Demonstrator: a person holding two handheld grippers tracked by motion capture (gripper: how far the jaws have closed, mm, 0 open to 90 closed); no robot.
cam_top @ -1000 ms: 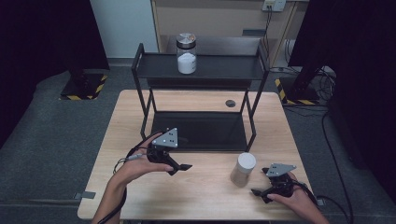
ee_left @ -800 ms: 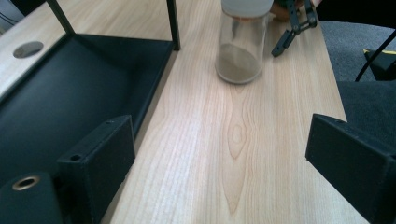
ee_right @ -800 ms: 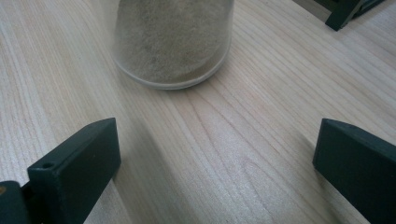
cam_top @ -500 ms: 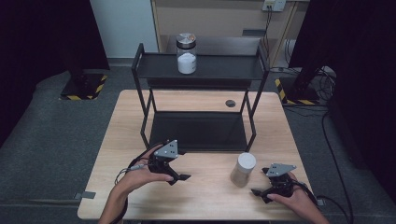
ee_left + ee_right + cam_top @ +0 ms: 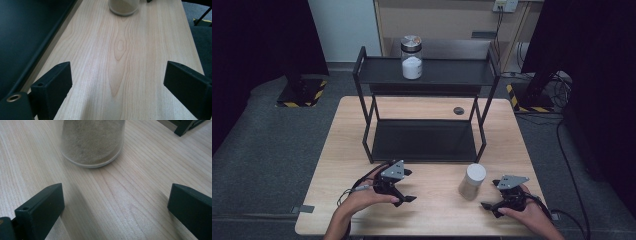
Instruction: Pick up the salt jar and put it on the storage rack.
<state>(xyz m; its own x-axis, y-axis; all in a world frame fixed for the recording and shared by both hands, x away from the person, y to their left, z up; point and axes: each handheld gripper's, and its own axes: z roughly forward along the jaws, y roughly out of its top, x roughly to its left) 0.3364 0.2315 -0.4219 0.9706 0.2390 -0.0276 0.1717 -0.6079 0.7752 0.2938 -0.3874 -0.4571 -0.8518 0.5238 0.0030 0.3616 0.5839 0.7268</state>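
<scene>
A jar of tan powder with a white lid (image 5: 472, 181) stands on the wooden table (image 5: 432, 215) near its front right. Its base shows at the top of the left gripper view as the jar (image 5: 123, 6), and close ahead in the right gripper view as the jar (image 5: 93, 142). My left gripper (image 5: 404, 192) rests low over the table at the front left, jaws open and empty, pointing right toward the jar. My right gripper (image 5: 490, 209) sits just right of the jar, open, nothing between its fingers. A second jar with white powder (image 5: 411, 57) stands on the rack's top shelf.
A black two-tier metal rack (image 5: 424, 107) takes up the table's middle and back; its lower tray (image 5: 22, 32) lies beside my left gripper. A small dark disc (image 5: 458, 110) lies behind the rack at the right. Dark floor surrounds the table.
My left gripper has sunk toward the tabletop and shifted slightly toward the front. The right gripper and both jars have stayed put.
</scene>
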